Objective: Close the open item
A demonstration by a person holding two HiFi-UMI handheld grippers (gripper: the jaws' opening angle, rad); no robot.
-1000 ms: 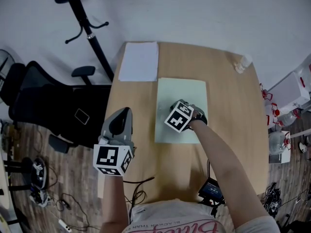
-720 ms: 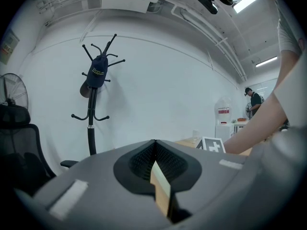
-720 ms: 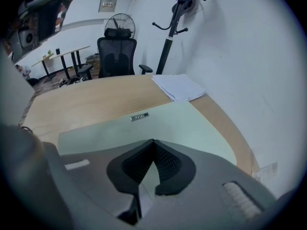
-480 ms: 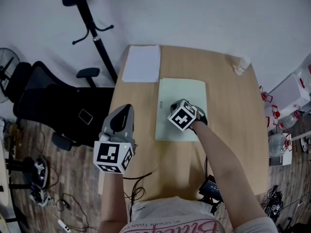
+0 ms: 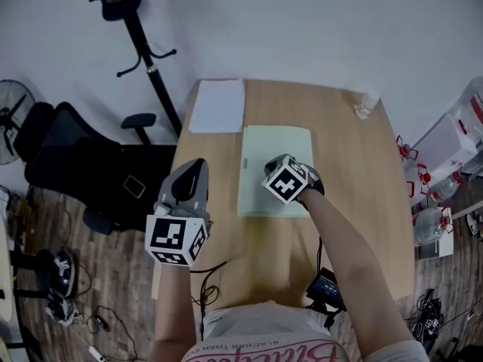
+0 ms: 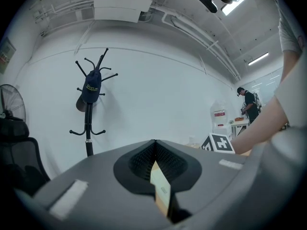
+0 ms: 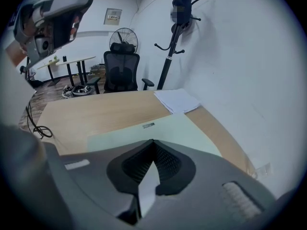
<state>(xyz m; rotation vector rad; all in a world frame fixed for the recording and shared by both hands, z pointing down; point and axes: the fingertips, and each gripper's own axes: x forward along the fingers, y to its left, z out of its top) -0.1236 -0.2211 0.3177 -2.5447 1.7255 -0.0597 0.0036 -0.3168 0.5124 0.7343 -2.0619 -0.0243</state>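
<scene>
A pale green folder (image 5: 264,145) lies flat and closed on the wooden table (image 5: 355,187); in the right gripper view its cover (image 7: 163,128) shows a small label. My right gripper (image 5: 269,164) hovers over the folder's near half, its jaws shut with nothing between them (image 7: 152,142). Held off the table's left edge and raised, my left gripper (image 5: 196,166) points at the wall, jaws shut and empty (image 6: 154,143). The right gripper's marker cube (image 6: 219,143) shows in the left gripper view.
A stack of white paper (image 5: 217,105) lies at the table's far left corner, and a small clear object (image 5: 364,104) at the far right corner. A black office chair (image 5: 75,157) and a coat stand (image 5: 147,59) stand left of the table. Cables (image 5: 211,274) hang at the near edge.
The head view has drifted a little. Both grippers stay about where they were, the right one still over the green folder.
</scene>
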